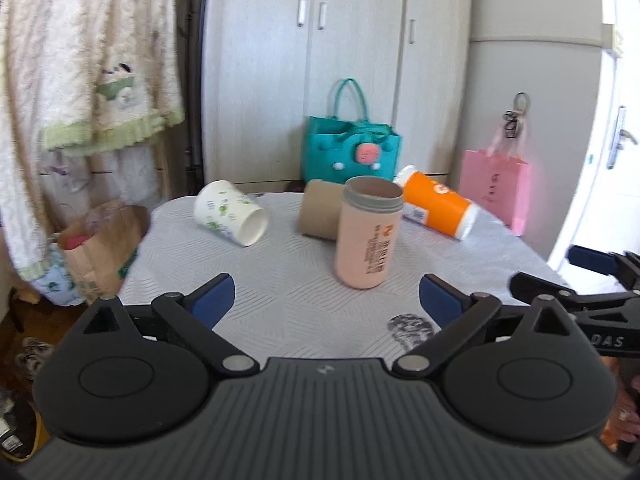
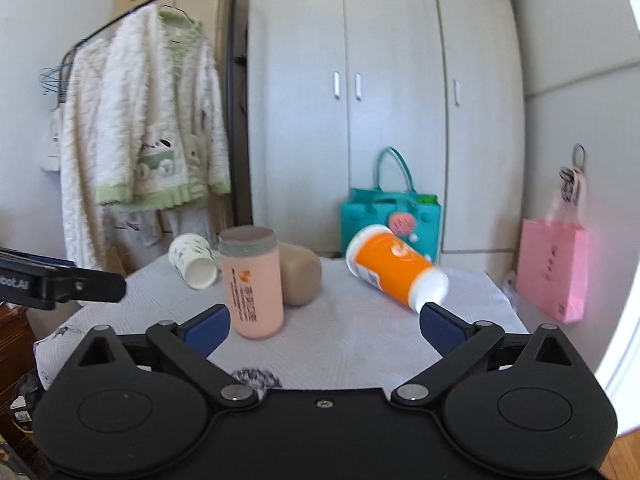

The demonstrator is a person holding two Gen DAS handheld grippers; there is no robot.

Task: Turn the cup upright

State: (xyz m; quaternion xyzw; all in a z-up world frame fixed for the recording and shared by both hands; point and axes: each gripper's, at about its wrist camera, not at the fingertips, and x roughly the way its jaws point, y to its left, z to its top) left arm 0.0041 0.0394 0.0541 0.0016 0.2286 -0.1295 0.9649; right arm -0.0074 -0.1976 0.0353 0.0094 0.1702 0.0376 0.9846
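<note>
A pink cup [image 1: 367, 236] stands upright, mouth open to the ceiling, near the middle of a surface [image 1: 280, 300] covered in a pale textured cloth, with three other cups lying on their sides around it. The left gripper [image 1: 326, 300] hovers just short of the pink cup, its blue-padded fingers [image 1: 212, 300] spread wide and holding nothing. The right gripper [image 2: 325, 322] also has its fingers [image 2: 440, 326] wide apart and empty; the pink cup sits just ahead of its left finger.

From the left wrist view, the white cup with green print [image 1: 230, 212] shows its open mouth turned toward the camera at far left, and the brown cup [image 1: 320, 214] lies directly behind the pink one, touching or nearly so. That view also takes in a brown paper bag [image 1: 100, 244] on the floor beside the surface and shoes at the lower left. The right gripper's arm enters this view at the right edge.

The right wrist view shows the orange cup with white ends [image 2: 394, 268] tilted on its side, its nearer end just above the right finger. It alone shows the full clothes rail [image 2: 160, 0] with a fluffy white cardigan [image 2: 148, 120] on a hanger.

Behind the surface stand a pale grey wardrobe [image 2: 380, 100], a teal tote bag [image 2: 390, 216] and a pink gift bag [image 2: 554, 268] hanging on the wall. A dark printed patch [image 1: 410, 328] marks the cloth near the front edge.
</note>
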